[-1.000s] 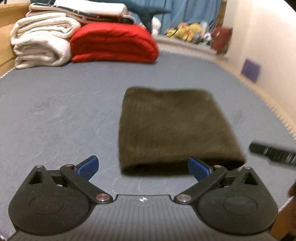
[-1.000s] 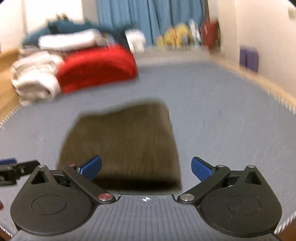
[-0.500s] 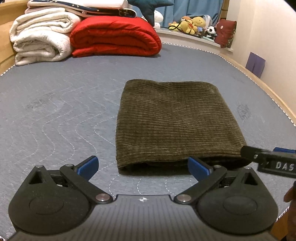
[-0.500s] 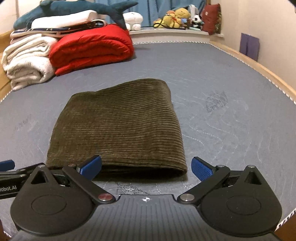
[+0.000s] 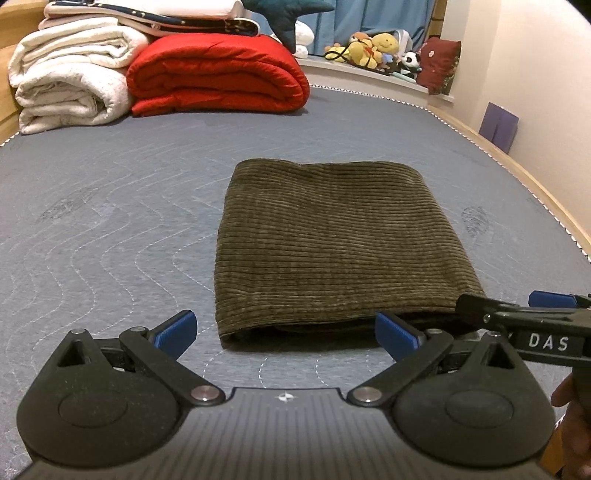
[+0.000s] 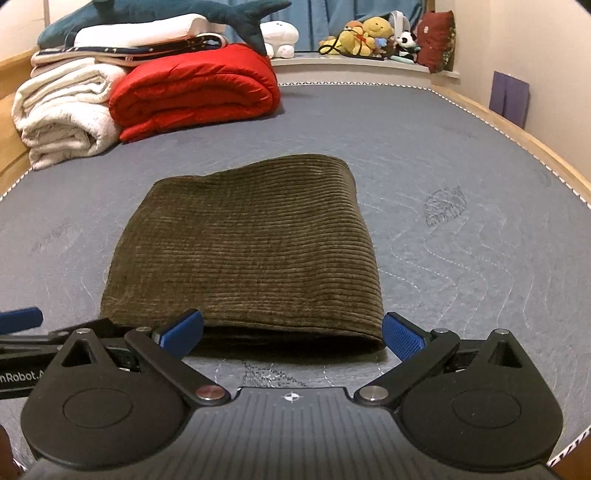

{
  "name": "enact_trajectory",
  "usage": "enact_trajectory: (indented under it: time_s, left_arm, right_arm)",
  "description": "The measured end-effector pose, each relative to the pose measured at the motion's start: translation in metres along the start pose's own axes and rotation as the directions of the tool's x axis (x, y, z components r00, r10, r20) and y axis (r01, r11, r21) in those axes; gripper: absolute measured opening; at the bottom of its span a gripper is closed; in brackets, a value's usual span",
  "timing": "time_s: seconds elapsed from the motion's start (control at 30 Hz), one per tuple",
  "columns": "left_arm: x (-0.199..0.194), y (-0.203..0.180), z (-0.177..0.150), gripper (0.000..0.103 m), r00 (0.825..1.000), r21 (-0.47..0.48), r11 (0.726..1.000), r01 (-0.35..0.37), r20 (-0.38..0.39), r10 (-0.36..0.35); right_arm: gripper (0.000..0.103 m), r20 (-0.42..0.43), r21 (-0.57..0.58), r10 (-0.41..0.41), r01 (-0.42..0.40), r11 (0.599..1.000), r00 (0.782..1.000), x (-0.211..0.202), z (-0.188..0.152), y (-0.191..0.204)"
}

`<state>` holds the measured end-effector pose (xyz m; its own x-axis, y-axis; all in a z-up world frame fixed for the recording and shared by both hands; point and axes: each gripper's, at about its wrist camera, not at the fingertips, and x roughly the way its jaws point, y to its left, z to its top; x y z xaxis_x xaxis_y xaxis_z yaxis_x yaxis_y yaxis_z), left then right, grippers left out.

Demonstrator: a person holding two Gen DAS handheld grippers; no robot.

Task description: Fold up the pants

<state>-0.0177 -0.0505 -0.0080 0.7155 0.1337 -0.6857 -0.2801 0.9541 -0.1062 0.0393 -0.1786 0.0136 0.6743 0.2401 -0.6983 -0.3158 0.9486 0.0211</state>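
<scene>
Pants (image 5: 332, 243) of olive-brown ribbed corduroy lie folded into a rectangle on the grey quilted mattress (image 5: 110, 221), just ahead of your left gripper (image 5: 286, 330) and right gripper (image 6: 293, 330), both spread wide, holding nothing.

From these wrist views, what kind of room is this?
Likely a bedroom: the folded pants lie on a quilted grey mattress, with rolled bedding and soft toys on a ledge by blue curtains.
</scene>
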Motion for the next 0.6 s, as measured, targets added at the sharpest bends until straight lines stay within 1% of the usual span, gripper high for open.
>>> enact_trajectory:
  time_s: [0.6]
  left_arm:
    - [0.0012, -0.0002, -0.0014, 0.103, 1.000, 0.011, 1.000, 0.007, 0.007, -0.007]
  right_arm:
    - [0.102, 0.011, -0.032, -0.020, 0.021, 0.999, 1.000, -0.0029, -0.0020, 0.0070]
